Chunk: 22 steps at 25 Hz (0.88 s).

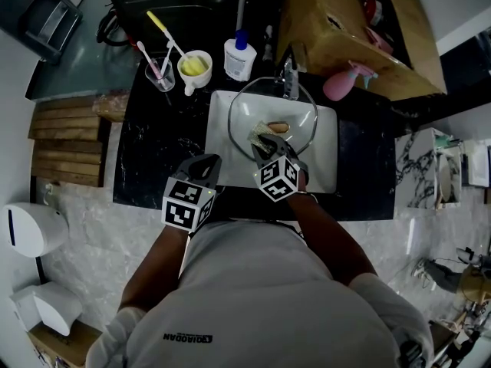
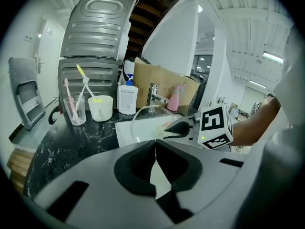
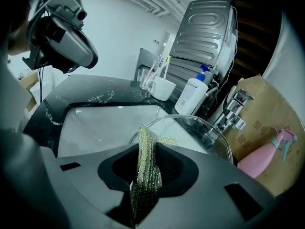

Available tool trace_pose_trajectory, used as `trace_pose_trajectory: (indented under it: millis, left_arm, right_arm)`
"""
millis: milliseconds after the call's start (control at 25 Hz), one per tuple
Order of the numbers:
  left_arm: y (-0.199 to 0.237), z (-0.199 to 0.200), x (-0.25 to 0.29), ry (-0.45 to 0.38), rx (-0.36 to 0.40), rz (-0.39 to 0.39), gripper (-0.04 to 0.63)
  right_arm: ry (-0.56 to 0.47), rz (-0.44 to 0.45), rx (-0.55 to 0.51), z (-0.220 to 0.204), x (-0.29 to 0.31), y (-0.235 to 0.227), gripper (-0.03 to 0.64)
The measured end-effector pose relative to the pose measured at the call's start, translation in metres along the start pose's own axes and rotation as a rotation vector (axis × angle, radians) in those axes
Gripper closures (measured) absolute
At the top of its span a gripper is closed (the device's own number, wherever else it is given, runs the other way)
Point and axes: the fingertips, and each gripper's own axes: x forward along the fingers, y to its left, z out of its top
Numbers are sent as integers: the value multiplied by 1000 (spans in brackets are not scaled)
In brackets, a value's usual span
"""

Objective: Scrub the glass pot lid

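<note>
At the black counter [image 1: 146, 167], the glass lid [image 1: 295, 121] sat in the white sink [image 1: 219, 152] by the tap [image 1: 290, 79]; the right claw [image 1: 265, 142] pinched a green scouring pad [image 3: 145, 175] over it, and the left claw [image 1: 205, 163] was closed on nothing nearby

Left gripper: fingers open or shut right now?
Shut. In the left gripper view, the left gripper has its fingers pressed together along a thin seam, with nothing between them.
</note>
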Motion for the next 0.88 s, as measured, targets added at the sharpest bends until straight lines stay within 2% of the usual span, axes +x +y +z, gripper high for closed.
trace_pose_trajectory:
  millis: [240, 520, 720, 880]
  left_arm:
    - [-2, -3, 3, 23, -5, -9, 580]
    - [-10, 5, 13, 26, 6, -16, 580]
    - [-14, 16, 23, 18, -7, -11, 580]
    - [-19, 22, 28, 12, -32, -2, 580]
  right_arm:
    - [-9, 60, 2, 7, -5, 15, 520]
    - [-48, 64, 31, 8, -21, 7, 520]
    - [-112, 47, 54, 13, -52, -16, 521]
    - [-140, -14, 65, 4, -75, -60, 520]
